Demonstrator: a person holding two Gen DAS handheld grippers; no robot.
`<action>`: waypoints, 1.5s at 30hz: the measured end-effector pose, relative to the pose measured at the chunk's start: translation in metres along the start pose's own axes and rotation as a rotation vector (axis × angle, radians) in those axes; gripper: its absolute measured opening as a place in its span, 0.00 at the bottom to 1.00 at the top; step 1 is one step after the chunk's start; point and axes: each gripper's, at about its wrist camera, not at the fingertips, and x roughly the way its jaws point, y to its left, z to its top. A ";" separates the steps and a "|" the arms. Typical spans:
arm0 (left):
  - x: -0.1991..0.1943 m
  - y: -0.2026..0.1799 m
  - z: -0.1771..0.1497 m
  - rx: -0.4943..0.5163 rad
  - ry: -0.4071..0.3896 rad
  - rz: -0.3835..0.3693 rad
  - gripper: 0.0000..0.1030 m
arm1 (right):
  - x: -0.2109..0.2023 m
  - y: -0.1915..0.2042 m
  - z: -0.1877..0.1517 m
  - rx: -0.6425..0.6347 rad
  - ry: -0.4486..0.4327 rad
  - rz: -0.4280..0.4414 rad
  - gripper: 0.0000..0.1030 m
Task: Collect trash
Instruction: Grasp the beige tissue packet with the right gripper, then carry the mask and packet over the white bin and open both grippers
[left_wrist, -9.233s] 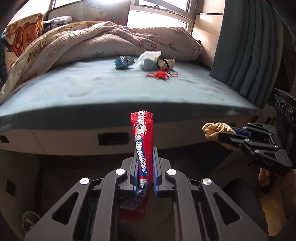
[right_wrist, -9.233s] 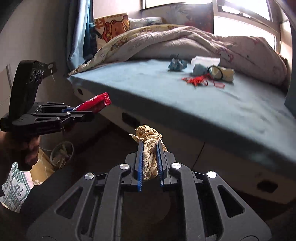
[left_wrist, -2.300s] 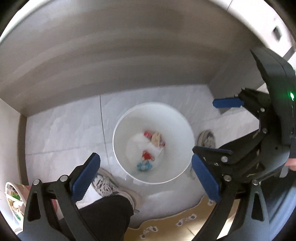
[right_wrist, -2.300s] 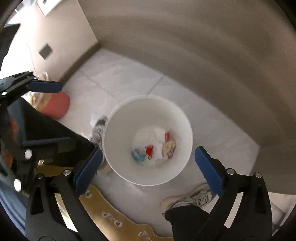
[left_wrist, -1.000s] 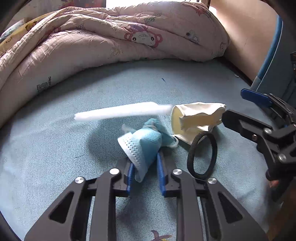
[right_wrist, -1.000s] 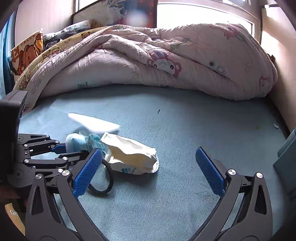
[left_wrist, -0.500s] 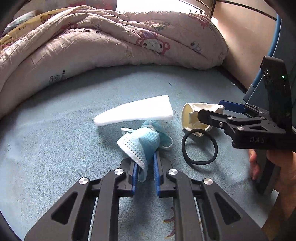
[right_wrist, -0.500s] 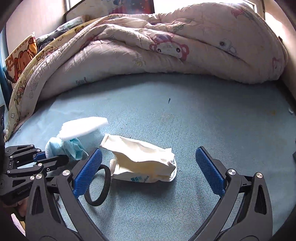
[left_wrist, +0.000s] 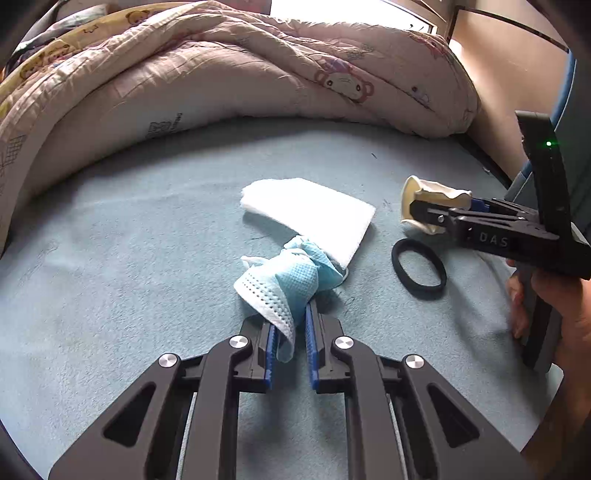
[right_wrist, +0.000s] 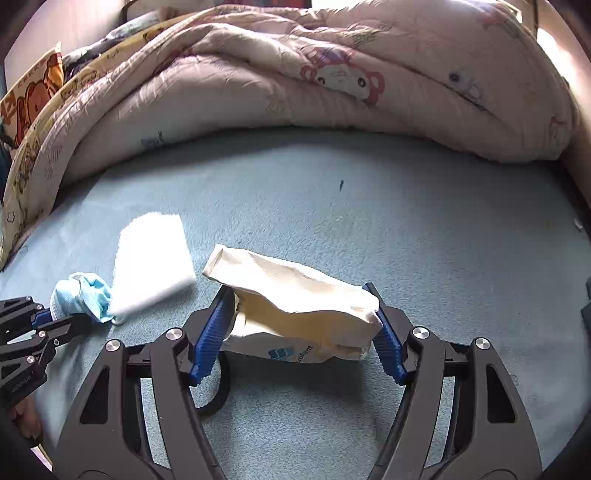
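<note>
My left gripper (left_wrist: 289, 345) is shut on a crumpled blue face mask (left_wrist: 284, 280), held just above the blue bed sheet (left_wrist: 110, 258); the mask also shows at the left of the right wrist view (right_wrist: 83, 295). A white tissue pad (left_wrist: 314, 214) lies just beyond the mask (right_wrist: 151, 258). My right gripper (right_wrist: 301, 334) has its blue pads against both ends of a crumpled cream paper wrapper (right_wrist: 299, 302), closing on it; the same gripper and wrapper (left_wrist: 421, 192) show at the right of the left wrist view.
A black hair tie (left_wrist: 419, 267) lies on the sheet between the grippers, partly under my right gripper (right_wrist: 218, 391). A pink cartoon-print quilt (left_wrist: 221, 81) is bunched along the back of the bed. A wall and blue curtain (left_wrist: 569, 96) stand at the right.
My right gripper moved forward and narrowed its jaws around the cream wrapper. My left gripper kept hold of the blue mask; the white pad settled flat on the sheet.
</note>
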 end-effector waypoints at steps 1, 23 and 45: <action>-0.003 0.001 -0.003 0.006 -0.001 0.012 0.12 | -0.006 -0.002 -0.001 0.014 -0.031 -0.004 0.64; -0.146 -0.039 -0.239 0.131 -0.091 -0.013 0.12 | -0.197 0.114 -0.308 -0.156 -0.187 0.229 0.64; 0.091 -0.048 -0.432 0.145 0.325 -0.099 0.12 | -0.002 0.124 -0.463 -0.153 0.233 0.127 0.61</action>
